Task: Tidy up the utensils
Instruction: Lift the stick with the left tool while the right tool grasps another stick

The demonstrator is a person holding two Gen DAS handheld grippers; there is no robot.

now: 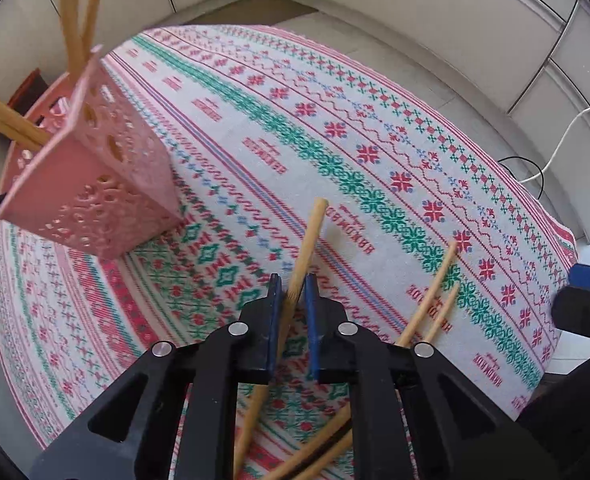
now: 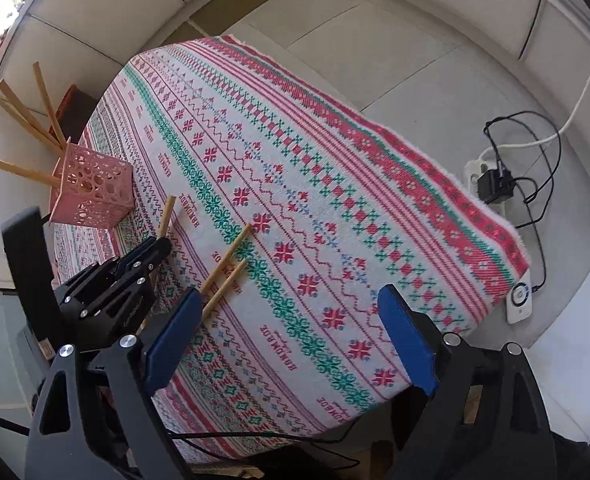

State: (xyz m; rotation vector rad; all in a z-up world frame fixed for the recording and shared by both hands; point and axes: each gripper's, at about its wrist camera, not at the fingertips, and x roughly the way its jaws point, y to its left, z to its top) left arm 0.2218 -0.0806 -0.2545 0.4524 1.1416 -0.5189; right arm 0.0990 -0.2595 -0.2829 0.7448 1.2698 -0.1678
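1. Two tools work over a worktop covered with a patterned tablecloth (image 2: 335, 184) in red, green and white.
2. The left tool (image 1: 293, 292) has its blue pads pressed onto a single bamboo chopstick (image 1: 309, 240), pinching it partway along its length; the blunt end sticks out ahead of the fingers, and the rest runs back beneath the tool.
3. From the right wrist view, the left tool (image 2: 157, 246) sits just in front of the pink holder, with the pinched chopstick (image 2: 166, 216) angled above the cloth.
4. The right tool (image 2: 291, 340) is spread wide with nothing between its blue pads (image 2: 409, 340), and it hovers over the near part of the cloth.
5. Two loose chopsticks (image 2: 227, 268) lie side by side on the cloth, just beside the right tool's left finger; they also show at the right of the left tool (image 1: 435, 296).
6. A pink perforated utensil holder (image 2: 93, 192) stands near the worktop's left edge, with several chopsticks (image 2: 31, 116) already leaning out of it.
7. A power strip and cables (image 2: 495, 176) lie on the floor beyond the worktop.
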